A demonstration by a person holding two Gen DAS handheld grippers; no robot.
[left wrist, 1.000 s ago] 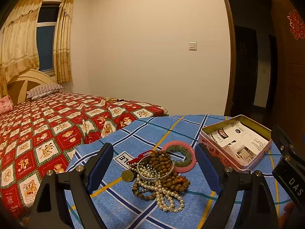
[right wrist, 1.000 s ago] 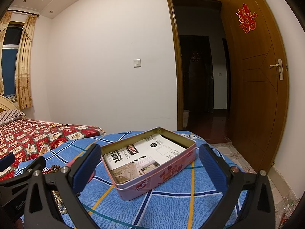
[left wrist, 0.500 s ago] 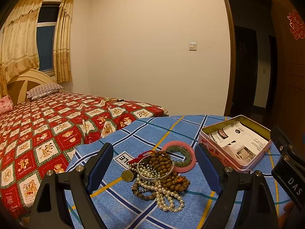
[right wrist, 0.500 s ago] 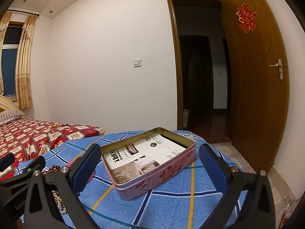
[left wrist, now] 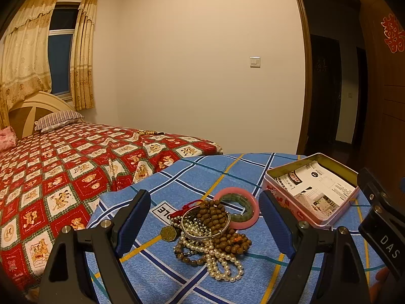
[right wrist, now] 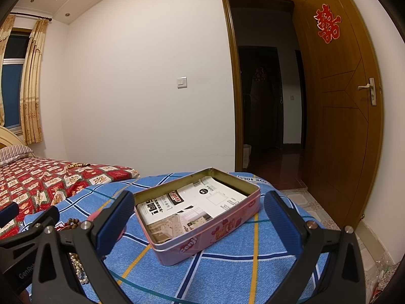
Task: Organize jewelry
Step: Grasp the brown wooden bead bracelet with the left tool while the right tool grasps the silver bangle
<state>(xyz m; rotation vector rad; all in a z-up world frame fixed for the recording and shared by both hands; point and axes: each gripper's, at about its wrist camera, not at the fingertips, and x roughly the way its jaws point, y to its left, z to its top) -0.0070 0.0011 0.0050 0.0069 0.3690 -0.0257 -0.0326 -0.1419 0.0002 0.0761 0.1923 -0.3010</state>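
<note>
A heap of jewelry (left wrist: 210,230) lies on the blue checked cloth (left wrist: 202,174): brown wooden beads, white pearl strands, a silver bangle, a brass octagonal charm (left wrist: 167,233), and a pink ring holding a green bangle (left wrist: 240,210). My left gripper (left wrist: 205,223) is open and empty, its fingers standing on either side of the heap, above the cloth. An open pink tin (right wrist: 200,212) lined with printed paper sits to the right; it also shows in the left wrist view (left wrist: 311,192). My right gripper (right wrist: 197,215) is open and empty, straddling the tin.
A bed with a red patterned quilt (left wrist: 63,172) stands to the left of the cloth-covered table. An open doorway (right wrist: 265,96) and a wooden door (right wrist: 341,106) lie beyond on the right. The right gripper's body (left wrist: 379,223) shows at the left view's right edge.
</note>
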